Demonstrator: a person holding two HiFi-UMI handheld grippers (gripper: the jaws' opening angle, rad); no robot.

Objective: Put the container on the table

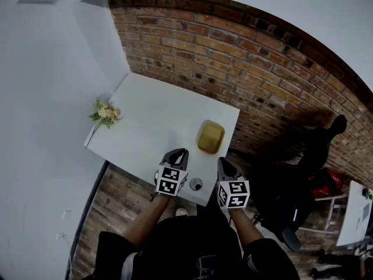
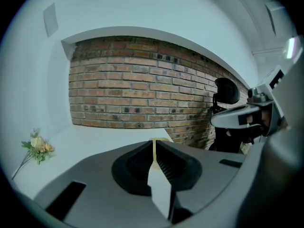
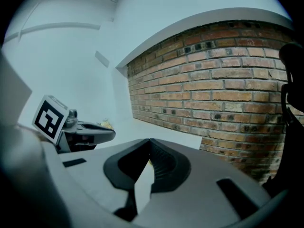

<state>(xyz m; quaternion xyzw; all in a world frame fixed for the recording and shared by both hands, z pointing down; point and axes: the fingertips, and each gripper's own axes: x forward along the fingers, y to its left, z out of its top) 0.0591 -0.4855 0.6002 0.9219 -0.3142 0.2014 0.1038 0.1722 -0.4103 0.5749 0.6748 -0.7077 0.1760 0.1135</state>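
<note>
A yellow container sits on the white table near its front right corner, with nothing holding it. My left gripper hovers over the table's front edge, just left of the container, jaws shut and empty. My right gripper hangs just off that edge, below the container, also shut and empty. In the left gripper view only a yellow sliver of the container shows through the slit of the closed left gripper. The right gripper has its jaws pressed together in its own view.
A small bunch of flowers lies at the table's left edge. A brick wall runs behind the table. A dark office chair and a red object stand to the right. A small round grey thing is below the front edge.
</note>
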